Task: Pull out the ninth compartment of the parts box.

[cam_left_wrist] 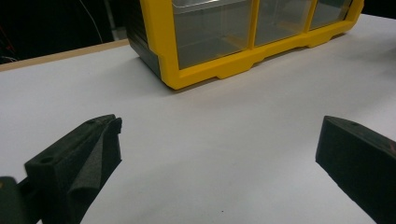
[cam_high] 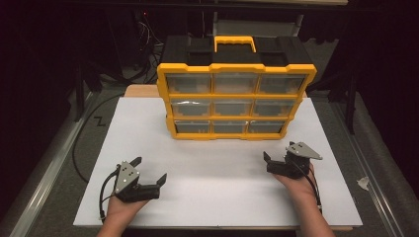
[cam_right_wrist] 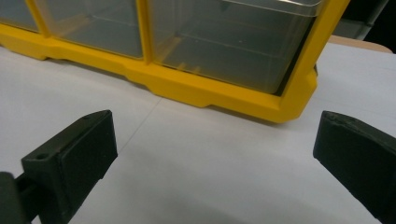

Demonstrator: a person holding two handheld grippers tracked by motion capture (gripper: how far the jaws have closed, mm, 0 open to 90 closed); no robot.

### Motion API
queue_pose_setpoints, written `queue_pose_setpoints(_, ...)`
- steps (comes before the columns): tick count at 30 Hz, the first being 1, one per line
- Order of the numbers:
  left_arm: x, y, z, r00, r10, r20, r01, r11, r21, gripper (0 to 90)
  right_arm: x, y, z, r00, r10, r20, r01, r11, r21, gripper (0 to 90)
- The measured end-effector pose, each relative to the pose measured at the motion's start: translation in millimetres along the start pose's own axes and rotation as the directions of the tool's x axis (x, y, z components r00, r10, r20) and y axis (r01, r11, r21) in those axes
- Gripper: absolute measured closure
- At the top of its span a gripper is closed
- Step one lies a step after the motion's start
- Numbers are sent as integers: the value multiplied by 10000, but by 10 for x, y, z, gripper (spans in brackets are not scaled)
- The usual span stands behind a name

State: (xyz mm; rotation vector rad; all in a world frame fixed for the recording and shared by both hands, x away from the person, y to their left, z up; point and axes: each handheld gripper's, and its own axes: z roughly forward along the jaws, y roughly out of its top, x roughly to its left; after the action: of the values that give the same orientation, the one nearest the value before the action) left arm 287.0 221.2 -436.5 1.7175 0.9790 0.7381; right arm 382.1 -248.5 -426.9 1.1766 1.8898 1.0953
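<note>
One yellow drawer cabinet (cam_high: 236, 101) — nine clear drawers, one carry handle (cam_high: 235, 43), one white board (cam_high: 207, 168), two claws — left claw (cam_high: 150, 169), right claw (cam_high: 277, 154)

2 black grippers (cam_high: 148, 170) (cam_high: 276, 157), each with grey triangular plate, trailing black cable, foam-padded jaws

Stood upright at the far middle of the white table top (cam_high: 148, 148): a yellow-framed organizer cabinet (cam_high: 236, 101) with black body, yellow top handle (cam_high: 235, 43), and nine clear drawers (cam_high: 232, 107) in three rows, all pushed in.
</note>
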Motion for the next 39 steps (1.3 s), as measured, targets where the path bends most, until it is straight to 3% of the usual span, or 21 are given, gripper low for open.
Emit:
queue_pose_setpoints(4,-2,-3,1,10000,69,-49,-69,10000,16,7,-14,27,46,9998,1,173,-1,10000,-15,10)
queue_pose_setpoints(7,8,-5,6,9996,-195,223,197,9998,-84,6,-3,54,112,9994,-192,292,195,9998,-91,10)
queue_pose_setpoints(10,6,-4,8,9997,-162,170,165,9998,-141,7,27,62,135,9978,-519,408,523,9986,-92,10)
queue_pose_setpoints(16,-10,-14,20,9999,47,-118,-48,10000,-36,6,52,72,81,9955,-852,411,858,9962,-151,10)
queue_pose_setpoints(21,0,-17,-1,9998,-124,-168,120,9997,-224,2,26,69,4,9949,-852,536,861,9962,-151,9)
queue_pose_setpoints(24,3,-29,5,9997,-29,-254,20,9994,-331,2,12,58,-28,9938,-925,616,933,9956,-109,9)
queue_pose_setpoints(30,26,-27,10,9995,-261,-193,256,9993,-256,2,9,20,-55,9896,-1169,838,1163,9931,126,9)
queue_pose_setpoints(36,-10,-20,-2,9999,-37,-131,32,9992,-394,2,16,-3,-93,9826,-1595,949,1578,9871,256,9)
queue_pose_setpoints(39,-16,-17,0,9998,44,-180,-49,9996,-286,2,24,-23,-112,9718,-2087,1094,2055,9778,399,9)
